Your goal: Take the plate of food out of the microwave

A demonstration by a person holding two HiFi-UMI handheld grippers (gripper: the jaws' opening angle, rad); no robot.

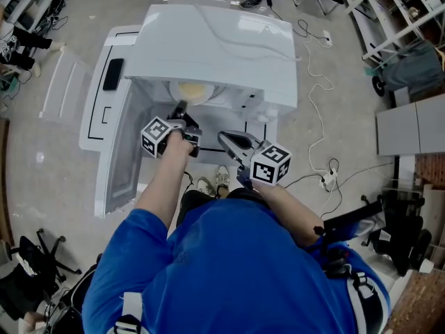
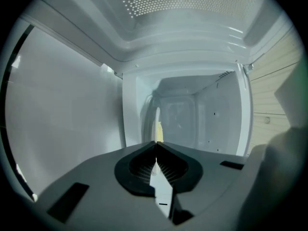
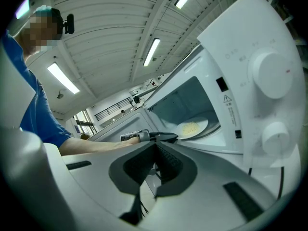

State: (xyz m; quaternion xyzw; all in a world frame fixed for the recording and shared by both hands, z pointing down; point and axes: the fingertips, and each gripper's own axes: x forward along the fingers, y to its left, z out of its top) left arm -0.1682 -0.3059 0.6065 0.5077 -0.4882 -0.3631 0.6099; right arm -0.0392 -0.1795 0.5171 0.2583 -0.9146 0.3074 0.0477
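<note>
One open door [image 1: 119, 162] beside plate [image 1: 192, 90] inside microwave [image 1: 215, 47].

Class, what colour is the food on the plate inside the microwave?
Pale yellow food, white plate; clearest in the right gripper view.

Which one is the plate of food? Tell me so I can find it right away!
Find the big white microwave with its door standing open. Look into the opening: a round white plate lies low inside, with a pale yellow heap of food in its middle. It is the only loose thing in the microwave.
</note>
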